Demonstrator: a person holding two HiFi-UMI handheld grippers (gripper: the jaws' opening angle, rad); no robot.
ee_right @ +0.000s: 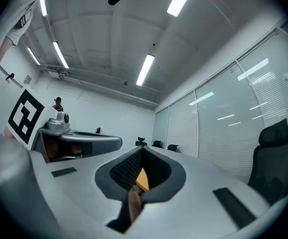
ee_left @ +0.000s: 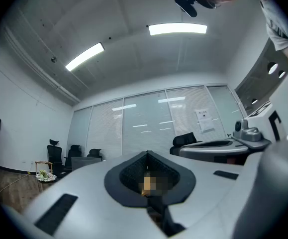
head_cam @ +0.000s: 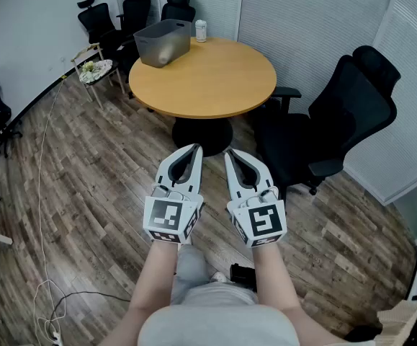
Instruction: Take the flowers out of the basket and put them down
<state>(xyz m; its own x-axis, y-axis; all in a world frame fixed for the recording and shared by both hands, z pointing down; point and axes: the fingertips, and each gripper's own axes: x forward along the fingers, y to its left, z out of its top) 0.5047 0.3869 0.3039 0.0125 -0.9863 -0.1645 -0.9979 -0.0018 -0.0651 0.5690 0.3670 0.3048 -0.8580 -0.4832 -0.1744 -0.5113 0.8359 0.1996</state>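
Approach step. Left hand-held gripper (head_cam: 193,149) and right hand-held gripper (head_cam: 230,153) closed, empty, well apart from grey plastic basket (head_cam: 163,42) on round wooden worktop (head_cam: 215,85). Next: step in, open jaws.

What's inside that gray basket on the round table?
Of the basket only the outer wall and rim show; its contents are hidden behind that wall. A can stands beside it.

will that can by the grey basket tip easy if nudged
Probably: the can stands upright, tall and narrow, so a high nudge could topple it. Once down it would likely roll on the smooth table. Its fill cannot be seen.
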